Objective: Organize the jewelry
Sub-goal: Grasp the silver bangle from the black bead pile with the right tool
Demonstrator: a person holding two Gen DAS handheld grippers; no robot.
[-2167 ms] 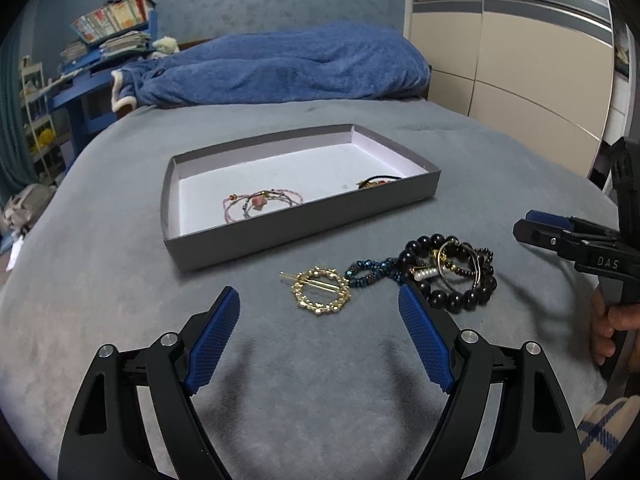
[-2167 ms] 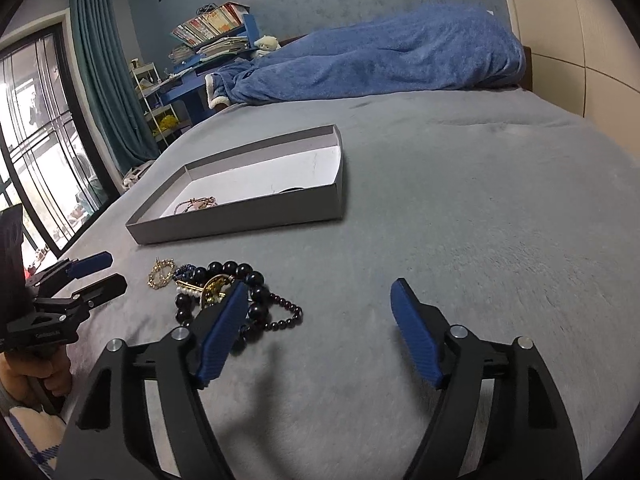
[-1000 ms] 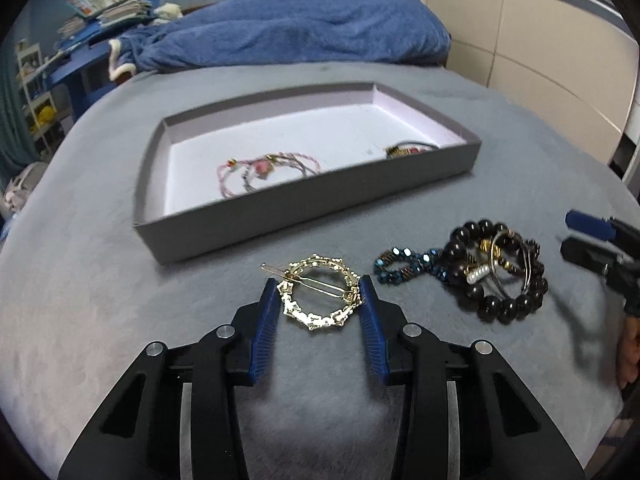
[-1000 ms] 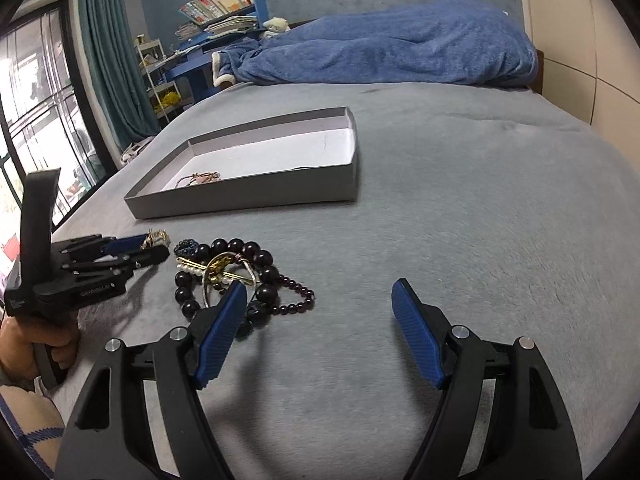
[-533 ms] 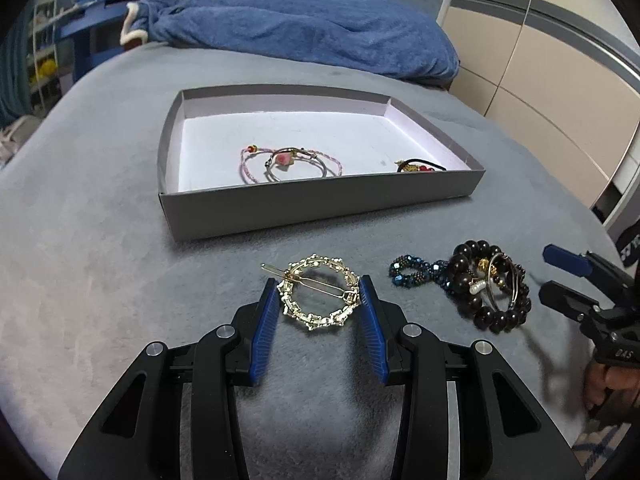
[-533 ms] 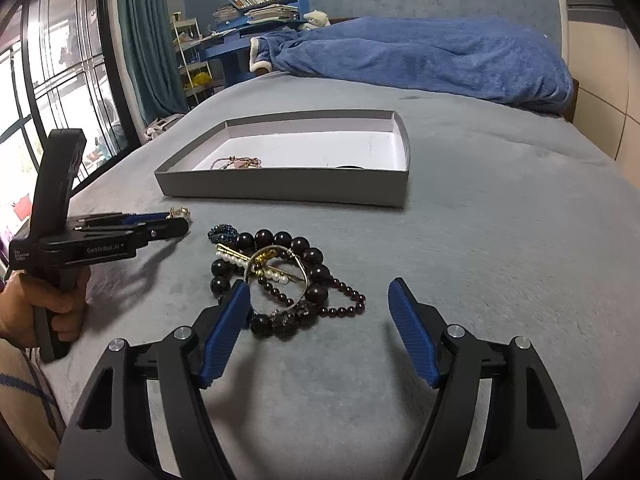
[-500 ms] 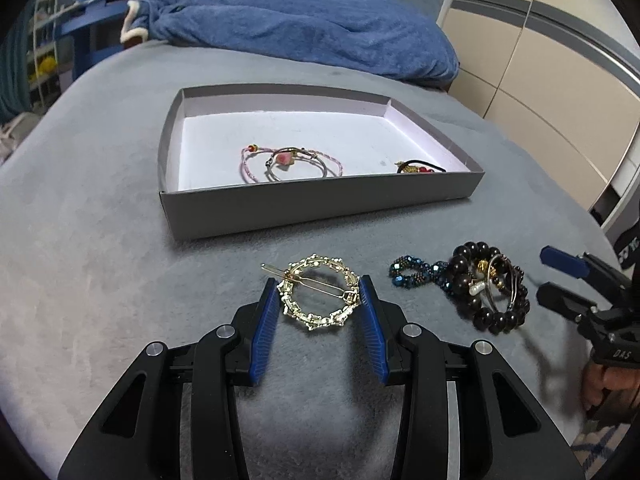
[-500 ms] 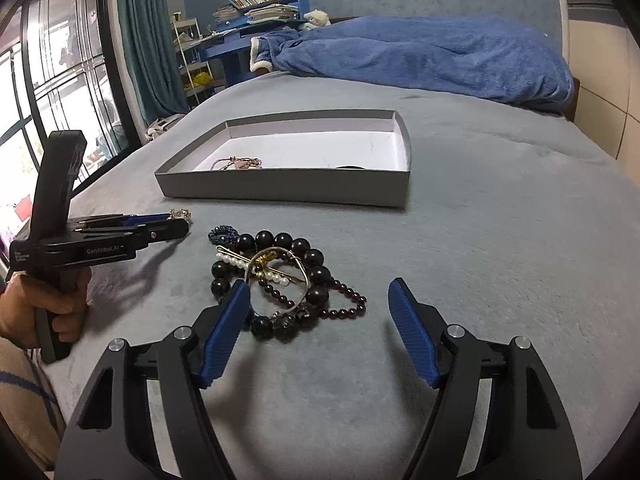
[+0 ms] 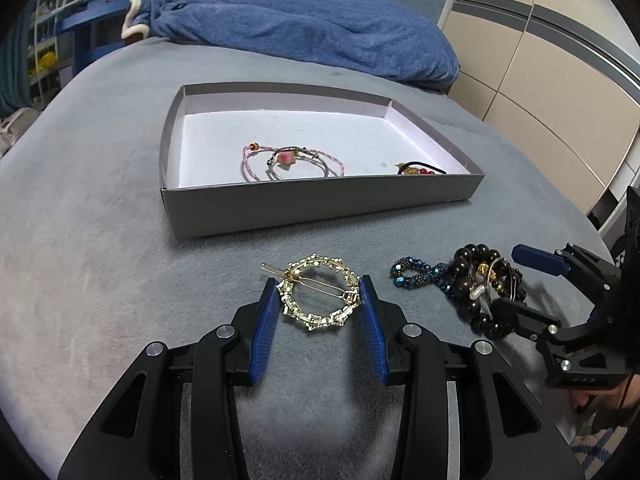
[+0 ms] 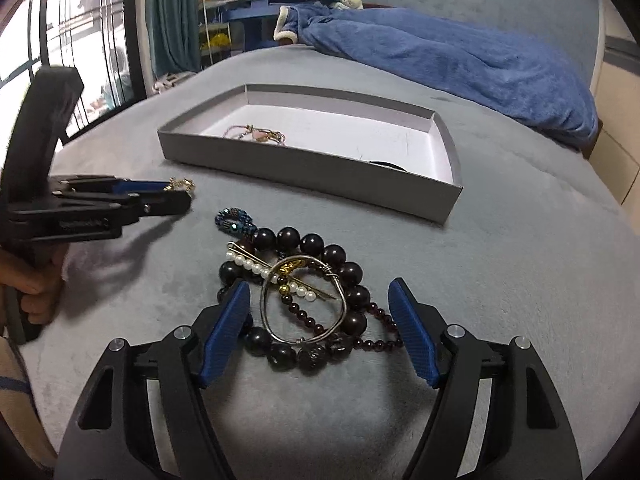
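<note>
Two grips are in play, and the first is on the gold ring clip (image 9: pixel 318 294), which lies on the grey bedspread (image 9: pixel 100 248) just short of the tray. Our left gripper (image 9: pixel 319 304) is clenched on it, one blue pad at the clip's 9 o'clock and the other at 3. We judge the lift should go straight up with the jaws kept level, since the thin pin across the ring sticks out toward 10 o'clock and could catch the fabric. The grey tray (image 9: pixel 320 204) sits at 12 o'clock from the clip; its near wall must be cleared before we lower. Inside, the pink cord bracelet (image 9: pixel 290 160) lies mid-floor and a dark piece in the right near corner, so the far half is free. At 3 o'clock from the clip, our right gripper (image 10: pixel 320 328) stands released, straddling the bead pile (image 10: pixel 304 304); its pads are near the outer beads, whether touching we cannot tell. Both tools sit near each other, so we should lift one at a time.
</note>
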